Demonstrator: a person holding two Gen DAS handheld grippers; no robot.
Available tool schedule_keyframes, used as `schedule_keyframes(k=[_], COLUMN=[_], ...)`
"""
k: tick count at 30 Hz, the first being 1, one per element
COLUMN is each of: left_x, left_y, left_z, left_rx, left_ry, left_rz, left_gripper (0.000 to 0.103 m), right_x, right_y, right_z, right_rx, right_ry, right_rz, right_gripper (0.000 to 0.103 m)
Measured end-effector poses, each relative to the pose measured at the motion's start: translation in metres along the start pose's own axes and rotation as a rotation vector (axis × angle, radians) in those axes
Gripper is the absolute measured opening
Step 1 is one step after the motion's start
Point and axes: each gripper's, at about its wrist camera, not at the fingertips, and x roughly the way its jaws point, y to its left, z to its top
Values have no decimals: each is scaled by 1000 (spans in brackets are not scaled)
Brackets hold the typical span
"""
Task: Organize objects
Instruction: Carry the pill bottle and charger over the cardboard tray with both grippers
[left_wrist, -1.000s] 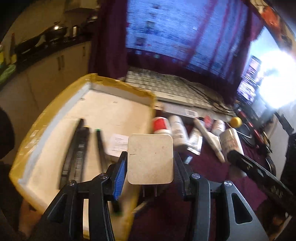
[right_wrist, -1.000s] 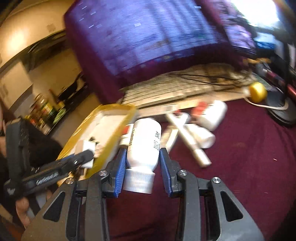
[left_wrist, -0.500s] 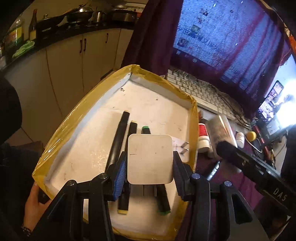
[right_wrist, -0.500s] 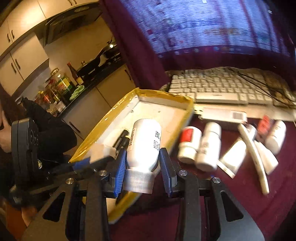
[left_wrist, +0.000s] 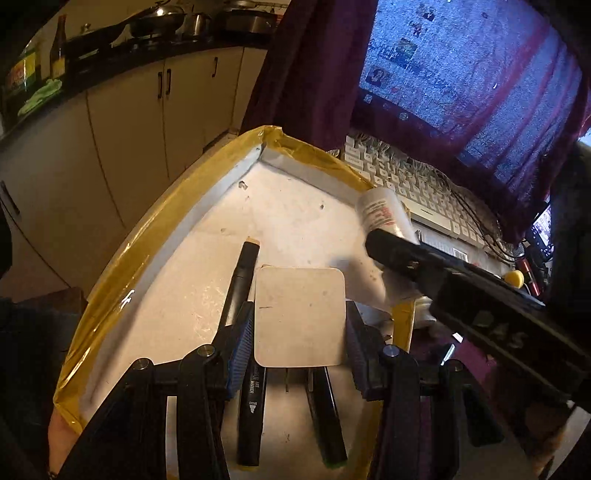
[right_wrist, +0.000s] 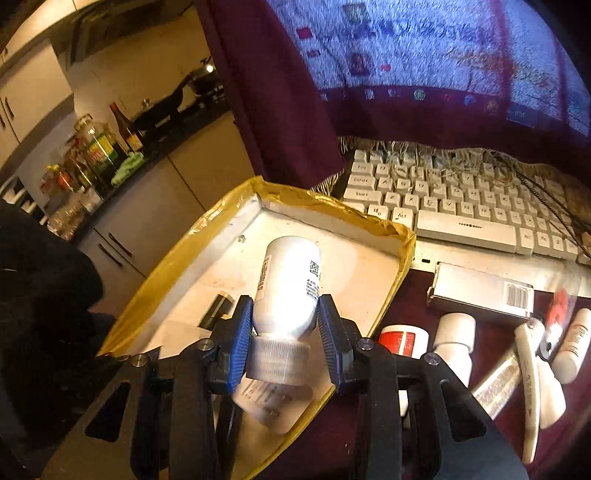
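The white plastic bottle with a ribbed clear cap (right_wrist: 286, 284) is clamped between the blue pads of the right gripper (right_wrist: 284, 332), above the shallow white tray with yellow-taped rim (right_wrist: 400, 258). The left gripper (left_wrist: 299, 343) grips a flat white rounded-square charger block (left_wrist: 299, 317) over black marker pens (left_wrist: 251, 406) lying in the tray. A white keyboard (right_wrist: 465, 206) lies at two o'clock from the tray.

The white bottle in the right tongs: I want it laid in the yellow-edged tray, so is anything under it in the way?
Nothing visible blocks it. The white bottle already hangs over the tray's bare far floor. The black markers lie nearer the person, and the left tongs hold a white square adapter there.
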Motion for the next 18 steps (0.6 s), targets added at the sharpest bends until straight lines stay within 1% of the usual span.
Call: schedule_keyframes(k=[7, 9, 15, 18], left_x=[5, 5, 4, 3], left_y=[-1, -3, -8, -9], left_z=[-11, -13, -19, -21], left_rx=[30, 41, 75, 80], left_ry=[22, 14, -6, -7], left_rz=[40, 67, 100, 101], left_gripper=[40, 40, 40, 40], right_x=[18, 19, 18, 18], right_y=[-8, -8, -11, -9], right_z=[-7, -7, -8, -8], right_rx=[23, 21, 35, 25], right_ry=[42, 34, 26, 26], right_rz=[4, -2, 12, -2], right_gripper=[34, 34, 34, 34])
